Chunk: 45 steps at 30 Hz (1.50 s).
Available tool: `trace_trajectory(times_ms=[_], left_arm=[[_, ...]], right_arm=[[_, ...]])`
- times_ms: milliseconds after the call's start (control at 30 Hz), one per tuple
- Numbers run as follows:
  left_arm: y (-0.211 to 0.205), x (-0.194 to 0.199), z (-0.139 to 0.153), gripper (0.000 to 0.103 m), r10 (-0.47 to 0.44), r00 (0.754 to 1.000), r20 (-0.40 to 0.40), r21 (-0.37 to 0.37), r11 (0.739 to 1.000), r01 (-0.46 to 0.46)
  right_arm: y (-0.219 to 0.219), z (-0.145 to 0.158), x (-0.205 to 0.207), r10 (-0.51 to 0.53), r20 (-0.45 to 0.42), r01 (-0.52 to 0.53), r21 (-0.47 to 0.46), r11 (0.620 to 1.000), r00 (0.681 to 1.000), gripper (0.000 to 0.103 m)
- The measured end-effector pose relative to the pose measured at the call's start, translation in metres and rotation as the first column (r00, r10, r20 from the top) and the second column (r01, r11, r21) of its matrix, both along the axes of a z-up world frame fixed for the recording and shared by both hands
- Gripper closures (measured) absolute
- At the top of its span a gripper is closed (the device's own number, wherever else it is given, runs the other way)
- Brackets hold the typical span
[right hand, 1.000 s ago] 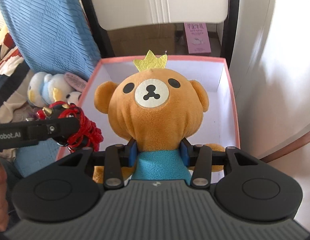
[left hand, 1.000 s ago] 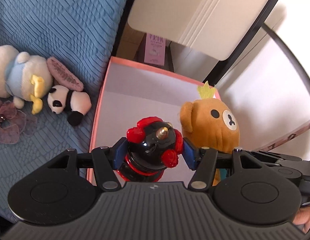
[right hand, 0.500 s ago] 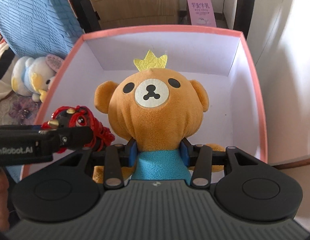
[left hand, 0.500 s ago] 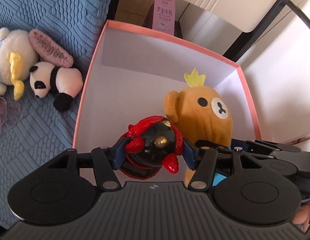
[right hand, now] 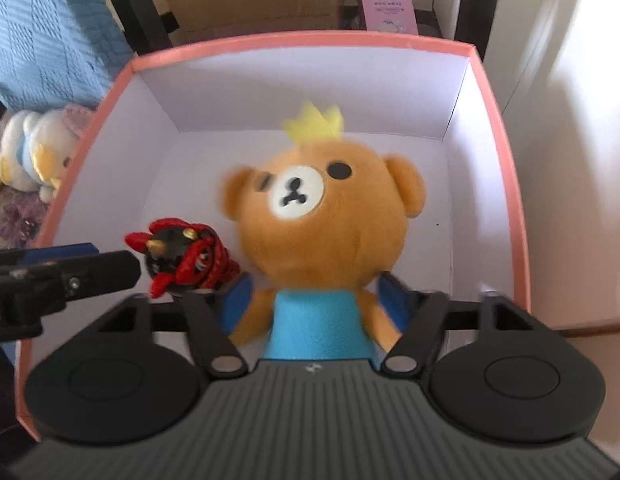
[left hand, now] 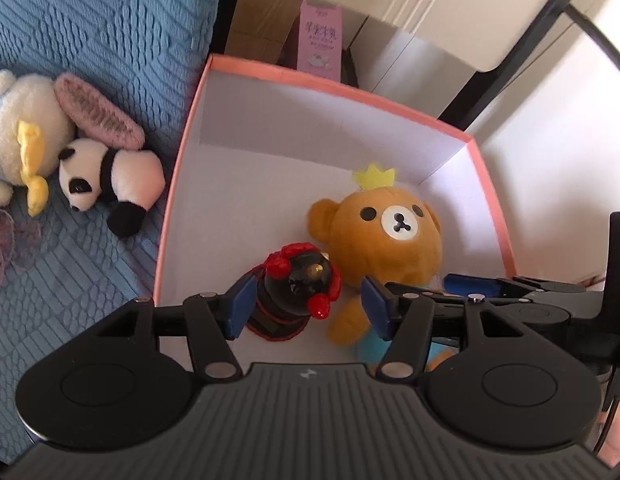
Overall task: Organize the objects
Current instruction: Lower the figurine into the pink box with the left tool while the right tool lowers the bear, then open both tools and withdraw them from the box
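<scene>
Already inside the pink box (left hand: 384, 101), crowned bear (right hand: 326, 224) and red-black figurine (left hand: 296, 292) are released by spread grippers (left hand: 306, 310) (right hand: 312, 300); panda (left hand: 106, 178) and white plush (left hand: 20, 136) are left outside the box.

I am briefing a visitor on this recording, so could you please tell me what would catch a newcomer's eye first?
The brown bear plush with a yellow crown, inside the pink-rimmed box, between the open jaws of the right gripper. Beside it in the box is a glossy black and red figurine, with the left gripper open around it. A panda plush lies outside on the blue cover.
</scene>
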State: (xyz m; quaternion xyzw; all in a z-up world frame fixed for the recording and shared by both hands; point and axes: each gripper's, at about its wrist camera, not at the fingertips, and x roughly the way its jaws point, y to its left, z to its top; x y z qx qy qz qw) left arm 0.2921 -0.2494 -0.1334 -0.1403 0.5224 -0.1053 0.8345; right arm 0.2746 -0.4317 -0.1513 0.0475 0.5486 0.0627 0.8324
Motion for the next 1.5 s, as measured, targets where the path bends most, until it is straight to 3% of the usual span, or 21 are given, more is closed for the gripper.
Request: trace_trajectory(times_ms=[67, 133, 433, 567, 833, 1067, 1267, 1500], left_arm=[[0.003, -0.006, 0.011, 0.039, -0.005, 1.000, 0.017, -0.003, 1.000, 0.005], [0.006, -0.014, 0.023, 0.039, -0.012, 0.999, 0.041, -0.011, 1.000, 0.013], [0.025, -0.060, 0.087, 0.037, -0.039, 0.985, 0.169, -0.041, 0.998, 0.047], [0.038, -0.082, 0.111, 0.022, -0.051, 0.976, 0.213, -0.017, 0.998, 0.056], [0.077, -0.118, 0.151, 0.017, -0.044, 0.959, 0.280, -0.043, 0.997, 0.059], [0.106, -0.155, 0.173, 0.011, -0.081, 0.934, 0.348, -0.032, 0.995, 0.098], [0.126, -0.184, 0.175, 0.011, -0.104, 0.913, 0.395, -0.010, 0.993, 0.118], [0.159, -0.200, 0.170, 0.011, -0.065, 0.904, 0.422, -0.027, 0.996, 0.084]], right_arm=[[0.001, 0.010, -0.006, -0.007, 0.026, 0.008, -0.010, 1.000, 1.000, 0.023], [0.001, 0.023, -0.012, -0.032, 0.059, 0.034, -0.027, 0.999, 0.998, 0.015], [0.007, 0.089, -0.053, -0.083, 0.155, 0.081, 0.020, 0.997, 0.984, 0.015], [0.022, 0.116, -0.076, -0.097, 0.189, 0.093, 0.031, 0.995, 0.977, 0.015], [0.054, 0.151, -0.113, -0.132, 0.242, 0.128, 0.028, 0.991, 0.961, 0.015], [0.086, 0.168, -0.145, -0.153, 0.284, 0.150, 0.036, 0.988, 0.946, 0.015], [0.120, 0.171, -0.167, -0.135, 0.324, 0.134, 0.026, 0.991, 0.936, 0.015], [0.152, 0.162, -0.179, -0.116, 0.325, 0.106, 0.048, 0.993, 0.939, 0.015]])
